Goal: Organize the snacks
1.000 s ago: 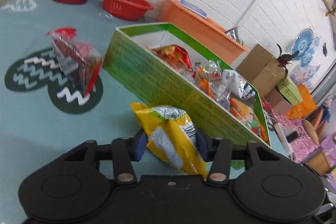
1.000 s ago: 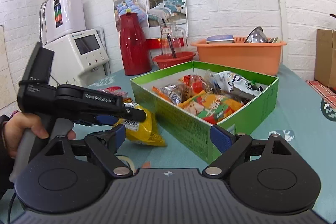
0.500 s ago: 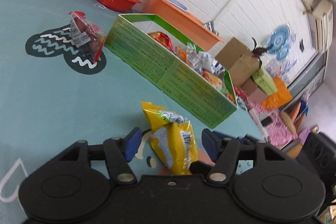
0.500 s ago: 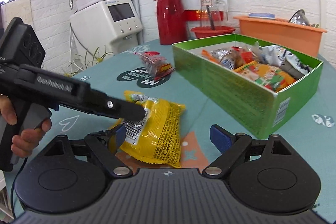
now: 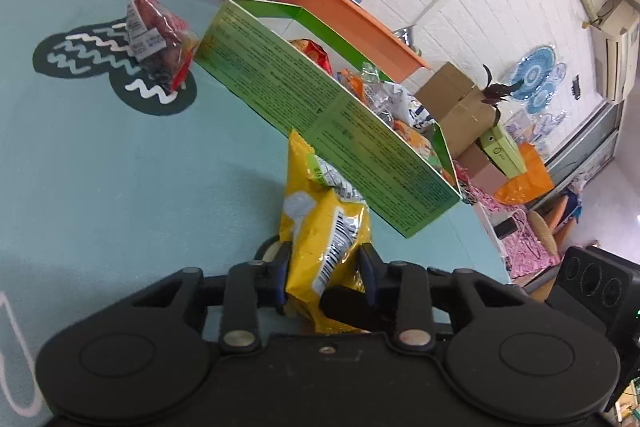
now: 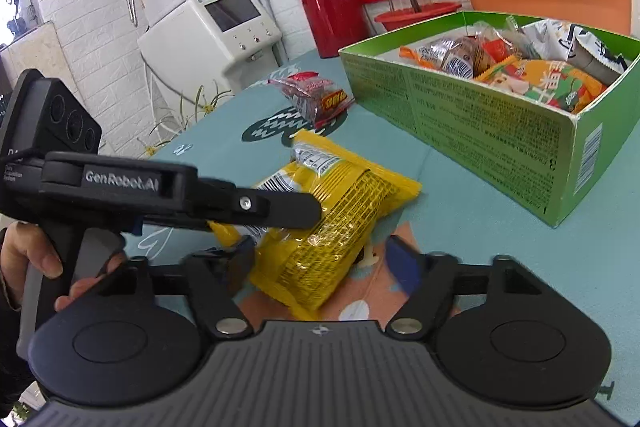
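Yellow and crinkly, the snack bag (image 6: 328, 223) lies on the teal tablecloth (image 5: 120, 163) just in front of the green box (image 6: 480, 123), which already holds several packets, while a red packet (image 5: 160, 35) waits further off by the box's far corner. We judge the step in hand to be getting a firm hold of the yellow bag so that we can lift it over the box wall; to do that well we should pinch the body of the bag, not a loose corner, and keep it from slipping or folding as it rises. Our left gripper (image 5: 324, 267) has its jaws closing, narrow now, with both pads against the bag's near end. Our right gripper (image 6: 320, 259) is closing too, yet its jaws stand fairly wide: the bag lies between them, and the right-hand pad is plainly clear of it.
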`<state>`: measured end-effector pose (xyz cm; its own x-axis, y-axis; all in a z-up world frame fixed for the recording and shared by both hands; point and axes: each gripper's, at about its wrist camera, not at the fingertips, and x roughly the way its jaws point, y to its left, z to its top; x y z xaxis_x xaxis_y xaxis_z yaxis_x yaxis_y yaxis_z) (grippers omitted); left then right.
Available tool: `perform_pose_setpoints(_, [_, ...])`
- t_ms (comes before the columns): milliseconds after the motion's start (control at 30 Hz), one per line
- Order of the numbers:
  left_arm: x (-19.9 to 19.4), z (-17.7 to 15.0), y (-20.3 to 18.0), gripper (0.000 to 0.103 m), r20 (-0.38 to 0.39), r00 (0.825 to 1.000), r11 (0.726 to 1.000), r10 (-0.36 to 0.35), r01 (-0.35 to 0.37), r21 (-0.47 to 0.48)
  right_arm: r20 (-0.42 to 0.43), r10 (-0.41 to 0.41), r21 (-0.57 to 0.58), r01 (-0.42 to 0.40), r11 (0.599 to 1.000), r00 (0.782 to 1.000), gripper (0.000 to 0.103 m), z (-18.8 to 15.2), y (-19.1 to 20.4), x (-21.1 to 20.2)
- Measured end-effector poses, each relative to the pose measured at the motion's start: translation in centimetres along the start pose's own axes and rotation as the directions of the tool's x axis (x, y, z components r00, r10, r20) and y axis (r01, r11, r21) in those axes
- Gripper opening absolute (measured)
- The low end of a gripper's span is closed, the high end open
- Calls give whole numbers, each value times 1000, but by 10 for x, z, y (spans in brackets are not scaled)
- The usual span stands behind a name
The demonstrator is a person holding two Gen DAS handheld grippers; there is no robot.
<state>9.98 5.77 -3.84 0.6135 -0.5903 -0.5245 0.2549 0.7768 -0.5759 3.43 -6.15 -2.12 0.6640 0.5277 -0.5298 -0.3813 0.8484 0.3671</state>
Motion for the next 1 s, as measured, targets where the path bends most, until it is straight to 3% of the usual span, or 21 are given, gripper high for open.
perform_pose_setpoints(67, [-1,2,-6,51,10,1000,1000,-3,3,17,10,-2,20,2,1000,1000,59,2,0,-2])
perform_pose_setpoints(200, [-8,12,-20,49,49,998,998,-50,48,41,75,-20,-16,21,1000,997,51,10,6,-20])
perform_pose_setpoints(433, [-16,55,-52,49,153,980,987,-125,107,122,226,-51,-77,70,995,973,49,51,9,-42])
perform_pose_setpoints(600, [-5,81,-62,49,186,970,980,-154,127,153,296,-75,-99,109,989,952,49,77,0,-42])
perform_pose_setpoints(1000, [46,126,-42,50,172,970,978,-175,152,140,320,-131,-47,154,987,938,49,109,-40,-7])
